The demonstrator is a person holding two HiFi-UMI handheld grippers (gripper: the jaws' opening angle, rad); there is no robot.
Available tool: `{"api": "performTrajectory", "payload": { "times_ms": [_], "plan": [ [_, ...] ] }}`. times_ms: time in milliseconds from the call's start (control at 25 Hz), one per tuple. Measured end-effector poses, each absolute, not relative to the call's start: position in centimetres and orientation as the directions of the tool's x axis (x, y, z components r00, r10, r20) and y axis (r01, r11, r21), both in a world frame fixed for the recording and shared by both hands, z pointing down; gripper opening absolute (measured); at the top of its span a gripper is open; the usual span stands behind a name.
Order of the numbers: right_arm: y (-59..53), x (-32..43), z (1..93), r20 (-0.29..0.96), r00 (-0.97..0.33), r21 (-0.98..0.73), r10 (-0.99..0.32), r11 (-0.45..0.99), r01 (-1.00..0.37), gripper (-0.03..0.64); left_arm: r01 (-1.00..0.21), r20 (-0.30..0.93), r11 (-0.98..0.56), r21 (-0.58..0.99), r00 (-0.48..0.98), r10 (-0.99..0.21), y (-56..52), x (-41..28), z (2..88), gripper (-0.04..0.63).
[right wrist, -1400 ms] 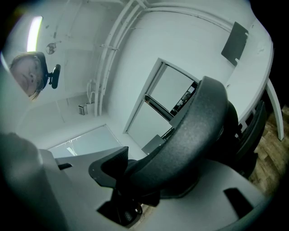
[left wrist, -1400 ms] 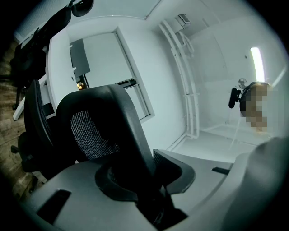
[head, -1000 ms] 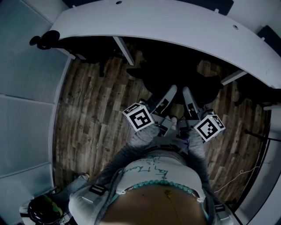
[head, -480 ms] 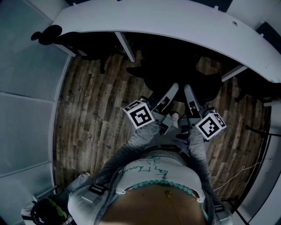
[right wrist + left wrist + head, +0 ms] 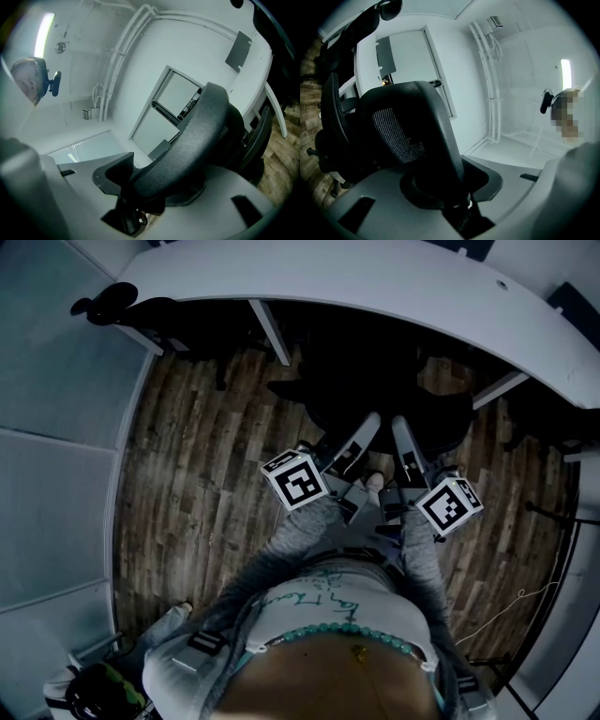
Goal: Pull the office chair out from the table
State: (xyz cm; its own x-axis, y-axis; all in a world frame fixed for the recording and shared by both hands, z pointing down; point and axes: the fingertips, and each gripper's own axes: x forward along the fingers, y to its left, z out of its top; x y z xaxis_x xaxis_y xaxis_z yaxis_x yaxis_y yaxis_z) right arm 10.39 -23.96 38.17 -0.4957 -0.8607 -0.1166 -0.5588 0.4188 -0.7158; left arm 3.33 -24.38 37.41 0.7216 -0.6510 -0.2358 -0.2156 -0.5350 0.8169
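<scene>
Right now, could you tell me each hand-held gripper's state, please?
Left hand-held gripper: closed on the back rim of the black mesh office chair.
Right hand-held gripper: closed on the same rim.

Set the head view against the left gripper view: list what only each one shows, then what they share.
Only the head view: the right tool, the person's grey sleeves and the curved white table.
Only the left gripper view: the white wall pipes, the weave in the backrest of the black mesh office chair, and the left tool clamped on that backrest's top rim.
Both: the chair, the left tool and the wooden plank floor, which is only a strip at the left gripper view's edge.
</scene>
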Motion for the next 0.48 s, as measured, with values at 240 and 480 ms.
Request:
{"api": "performTrajectory", "payload": {
  "times_ms": [240, 480],
  "plan": [
    [-23.82, 10.40, 38.34, -0.110, -0.489, -0.730, -0.865, 0.404, -0.551, 0.209, -0.219, -0.227, -0.529, 0.820, 0.723, -0.652, -24.25, 3.32, 37.42, 0.121],
    [-23.79, 10.29, 37.59, -0.105, -0.496, -0.713, -0.862, 0.413, -0.566, 0.209, -0.217, -0.222, -0.525, 0.823, 0.728, -0.649, -24.17, 3.29, 37.00, 0.121]
  ]
}}
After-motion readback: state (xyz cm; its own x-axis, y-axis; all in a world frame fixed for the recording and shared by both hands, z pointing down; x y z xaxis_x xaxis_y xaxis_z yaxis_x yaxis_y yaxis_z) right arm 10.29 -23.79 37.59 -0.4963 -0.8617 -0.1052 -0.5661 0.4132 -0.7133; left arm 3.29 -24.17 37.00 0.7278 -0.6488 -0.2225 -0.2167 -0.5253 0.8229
